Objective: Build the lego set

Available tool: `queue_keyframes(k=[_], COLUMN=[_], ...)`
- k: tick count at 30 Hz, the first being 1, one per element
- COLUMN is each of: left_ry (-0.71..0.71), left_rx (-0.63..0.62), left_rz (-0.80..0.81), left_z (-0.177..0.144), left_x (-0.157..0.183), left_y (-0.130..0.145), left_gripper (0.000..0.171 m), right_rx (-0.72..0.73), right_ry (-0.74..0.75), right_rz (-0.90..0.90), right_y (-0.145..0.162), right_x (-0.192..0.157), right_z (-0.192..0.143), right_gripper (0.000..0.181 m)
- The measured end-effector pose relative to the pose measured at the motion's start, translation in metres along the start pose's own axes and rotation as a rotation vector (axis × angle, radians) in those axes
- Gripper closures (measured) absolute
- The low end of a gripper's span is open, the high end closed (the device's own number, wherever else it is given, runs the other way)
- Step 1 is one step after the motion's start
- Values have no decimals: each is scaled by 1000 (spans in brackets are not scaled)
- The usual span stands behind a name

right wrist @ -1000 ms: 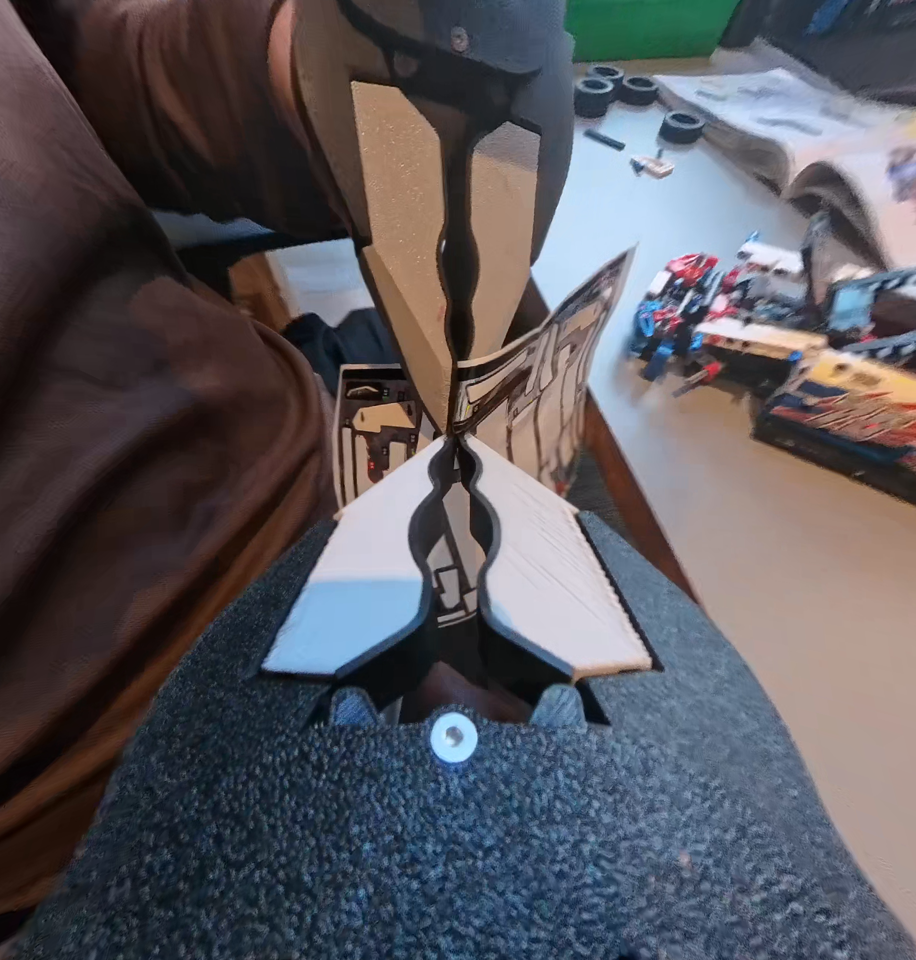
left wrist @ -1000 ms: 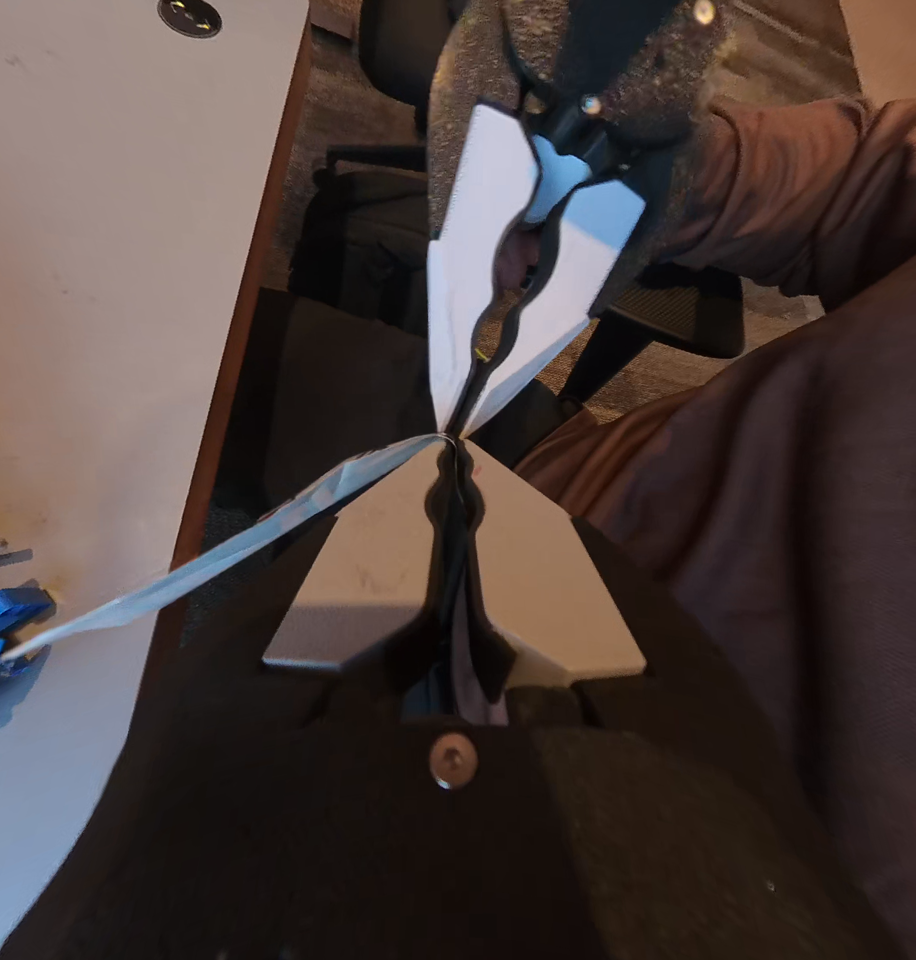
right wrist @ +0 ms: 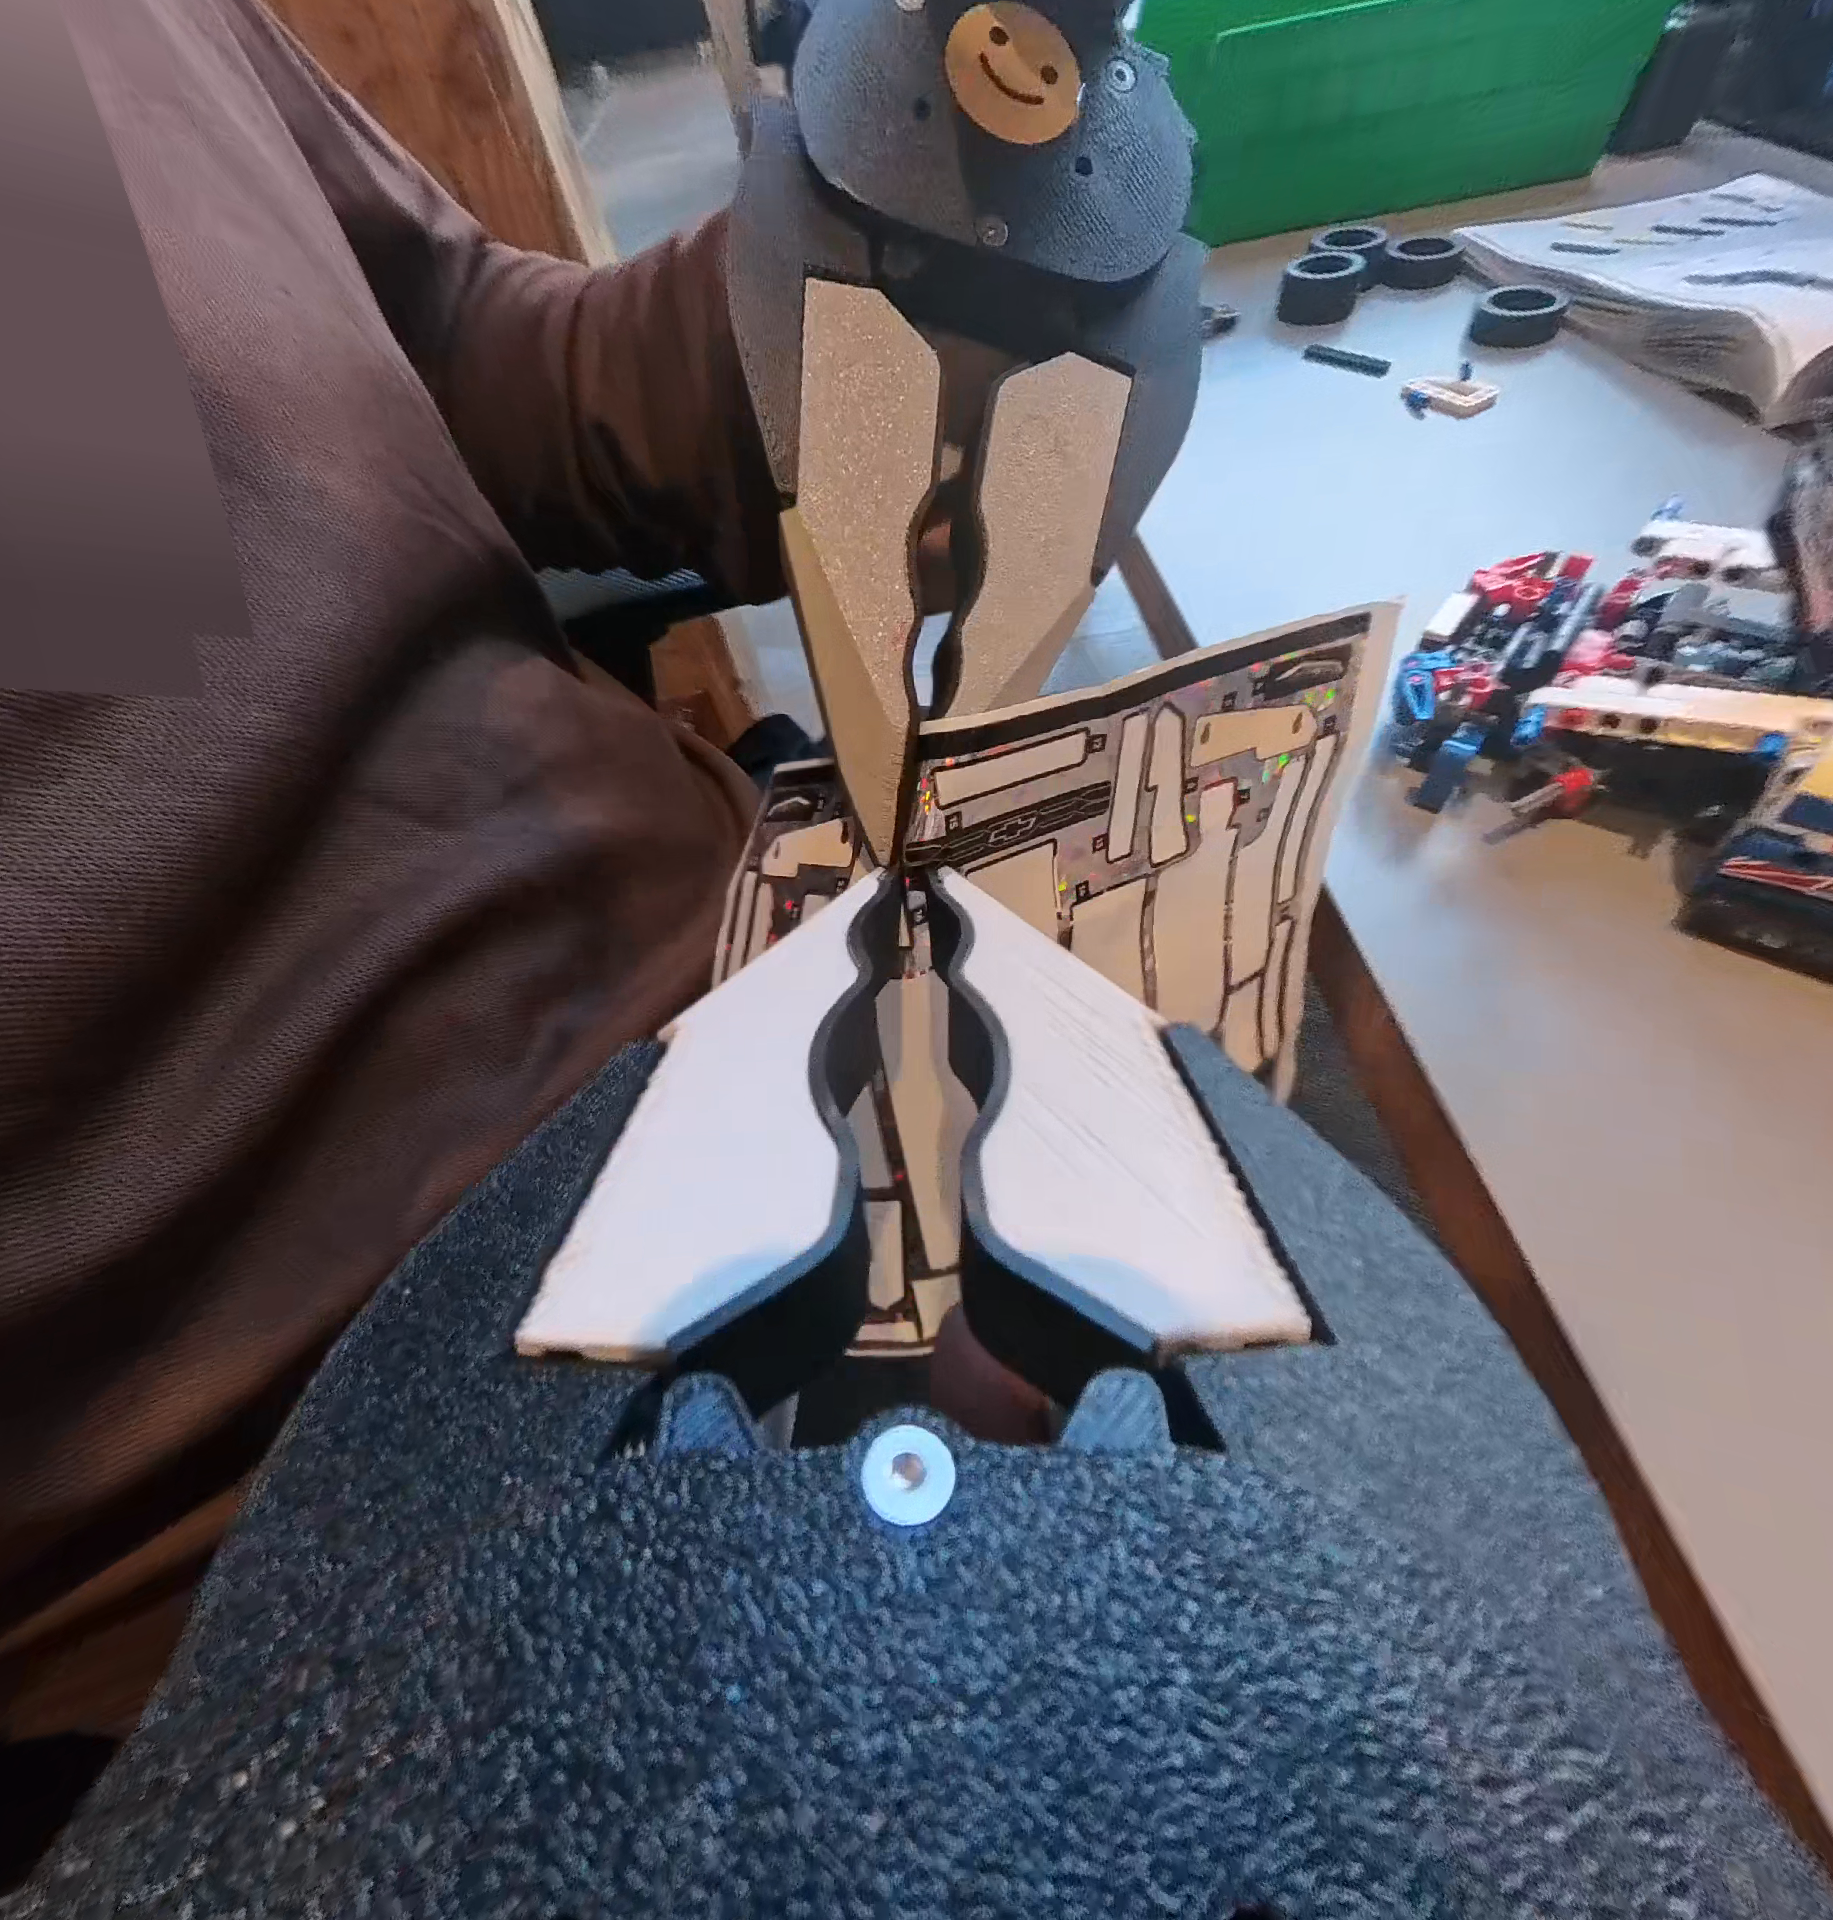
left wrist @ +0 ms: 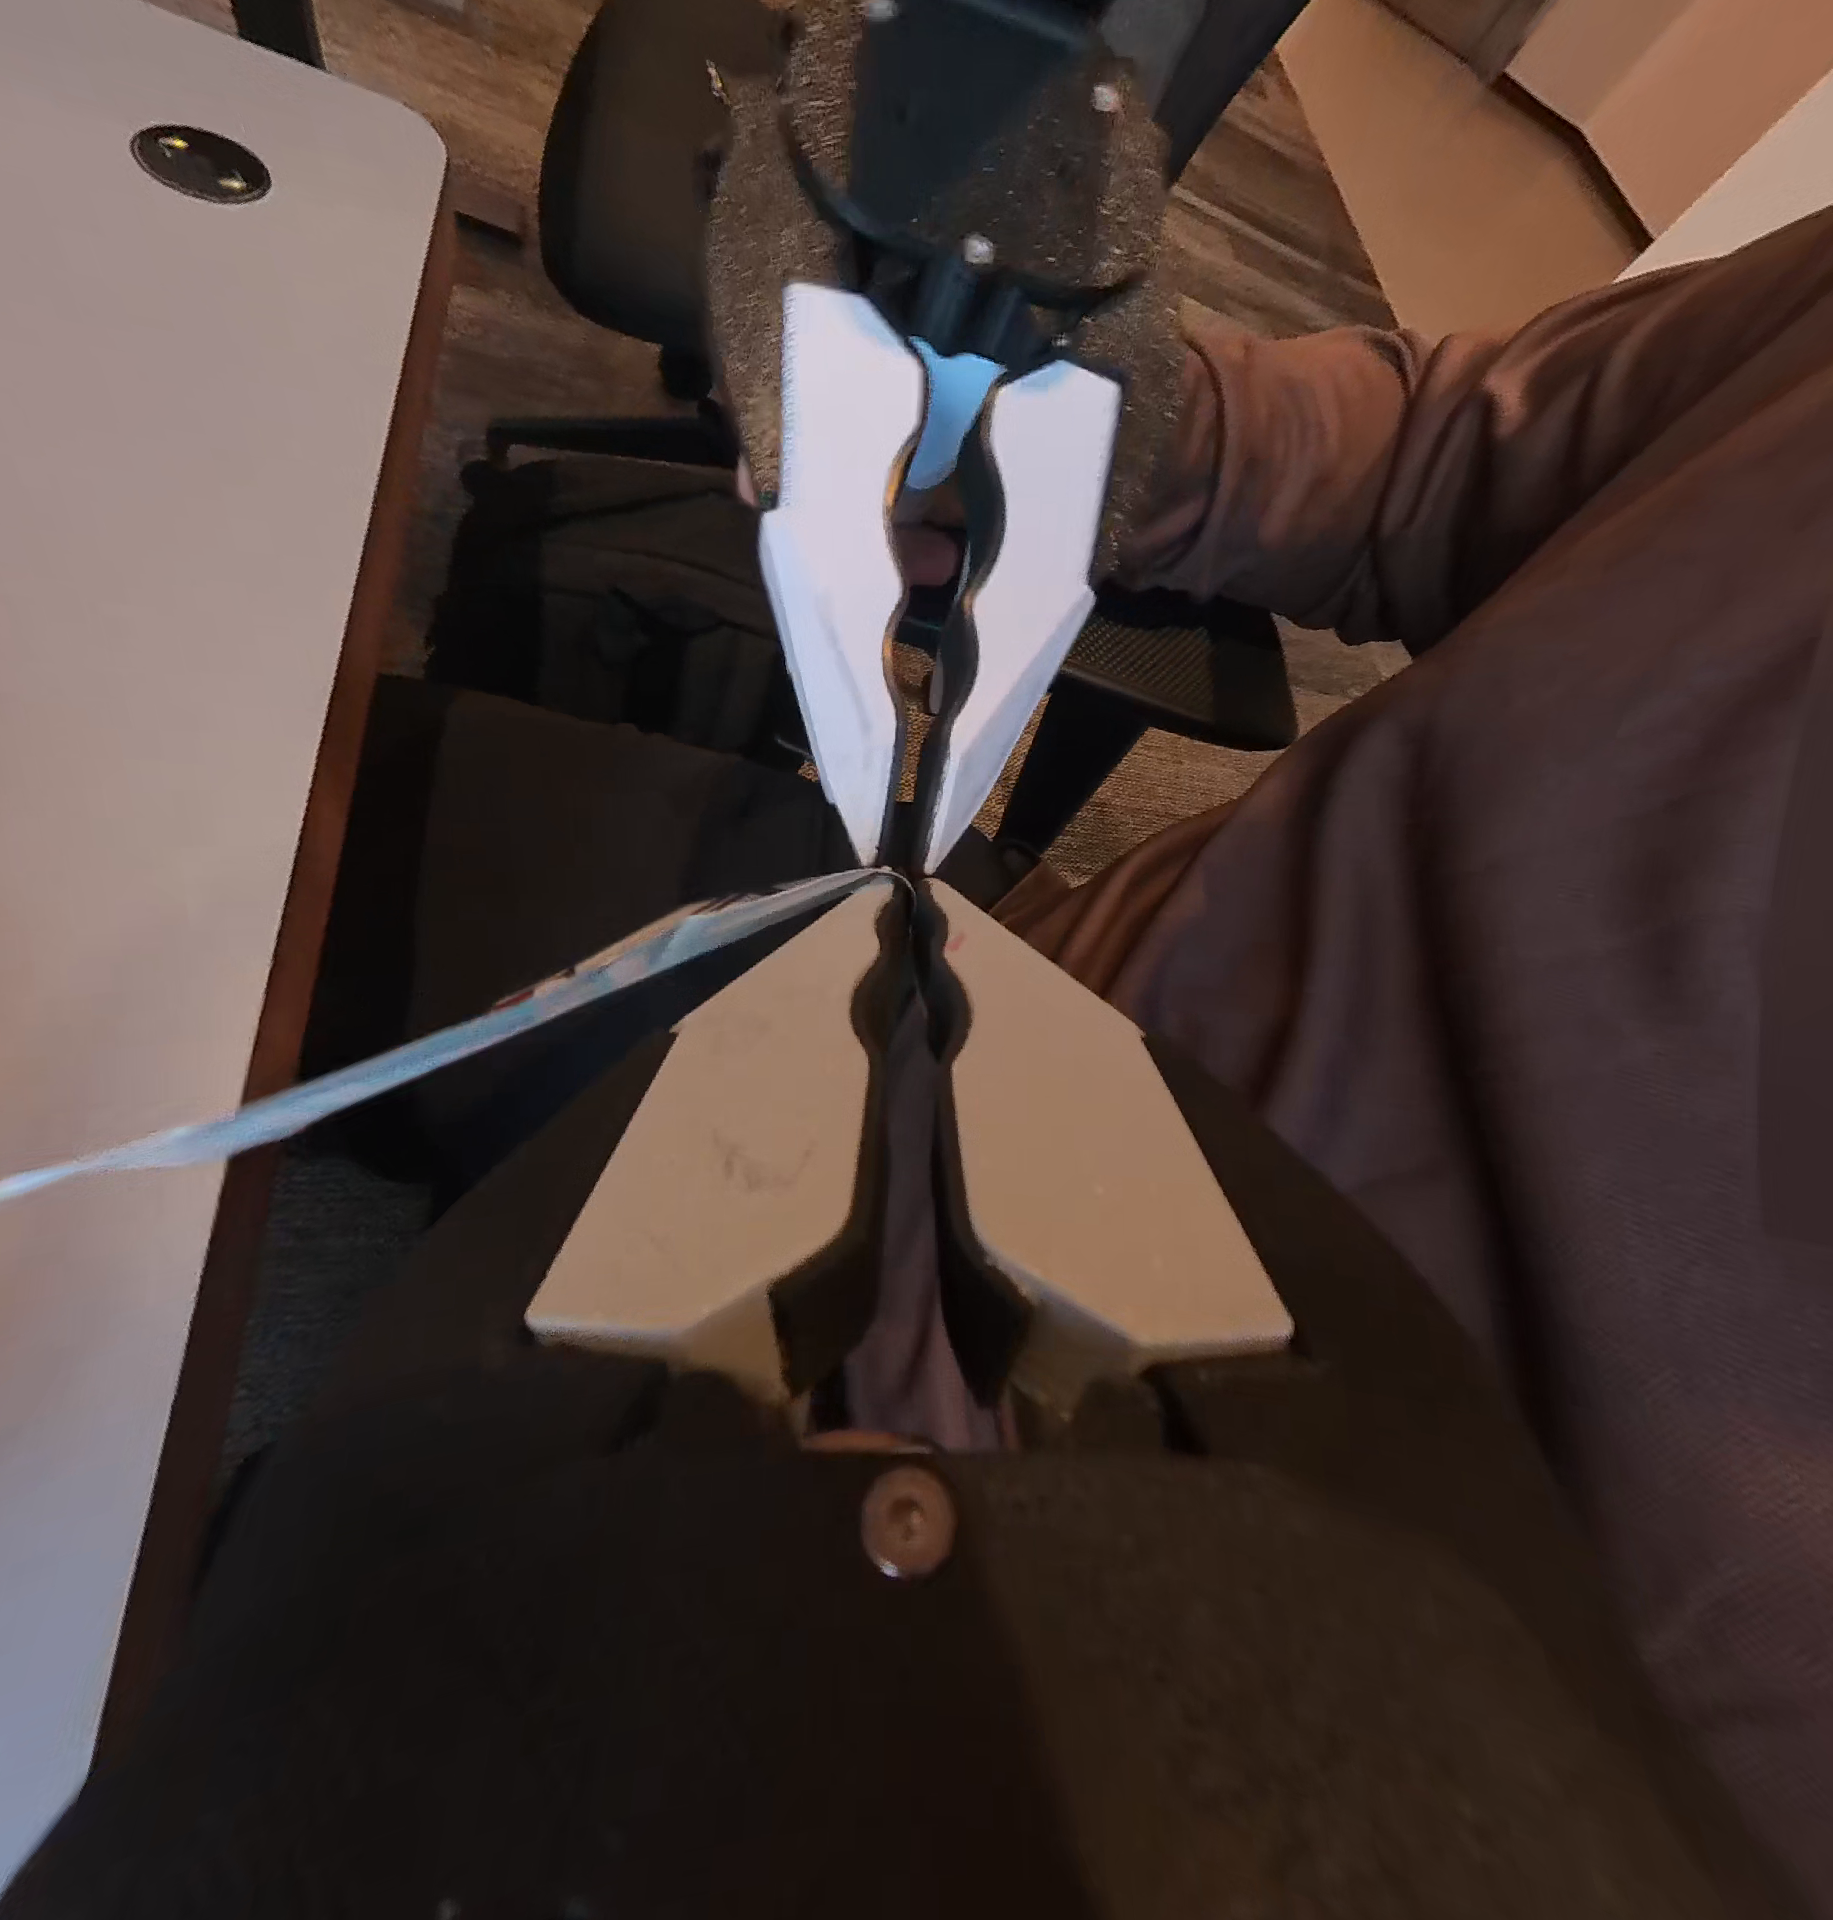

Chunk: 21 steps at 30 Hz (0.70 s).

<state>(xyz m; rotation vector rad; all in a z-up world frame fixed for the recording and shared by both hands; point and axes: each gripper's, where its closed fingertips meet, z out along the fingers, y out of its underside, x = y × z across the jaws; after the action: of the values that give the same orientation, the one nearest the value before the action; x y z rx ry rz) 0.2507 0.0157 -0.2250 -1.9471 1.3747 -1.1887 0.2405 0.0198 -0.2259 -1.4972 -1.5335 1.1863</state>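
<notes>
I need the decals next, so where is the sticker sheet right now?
The sticker sheet is held up off the table edge, centre of the right wrist view, pinched where the left gripper and right gripper meet tip to tip.

wrist views face each other, close; shared: sticker sheet [right wrist: 1151, 852]

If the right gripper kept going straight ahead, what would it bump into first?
Probably the left gripper: its tips meet the right gripper nose to nose, both pinching the sticker sheet. There is no gap between them.
</notes>
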Motion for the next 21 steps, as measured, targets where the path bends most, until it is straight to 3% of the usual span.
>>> queue_keyframes(k=[4,6,12,21], left_ry=[4,19,-7,3], left_rx=[-13,-18,-53,-37], left_rz=[-98,-143,-96,-95], left_z=[-2,-2,4,1], left_x=[-5,-5,-3,2], left_y=[3,5,12,8], left_gripper=[171,171,171,171], right_rx=[-85,-104,-59,-3], right_ry=[154,162,-23,-85], right_rz=[-166,-179,66,140], right_y=[1,3,11,5], right_x=[5,4,-1,-4], right_z=[4,5,7,5], right_gripper=[178,178,177,175])
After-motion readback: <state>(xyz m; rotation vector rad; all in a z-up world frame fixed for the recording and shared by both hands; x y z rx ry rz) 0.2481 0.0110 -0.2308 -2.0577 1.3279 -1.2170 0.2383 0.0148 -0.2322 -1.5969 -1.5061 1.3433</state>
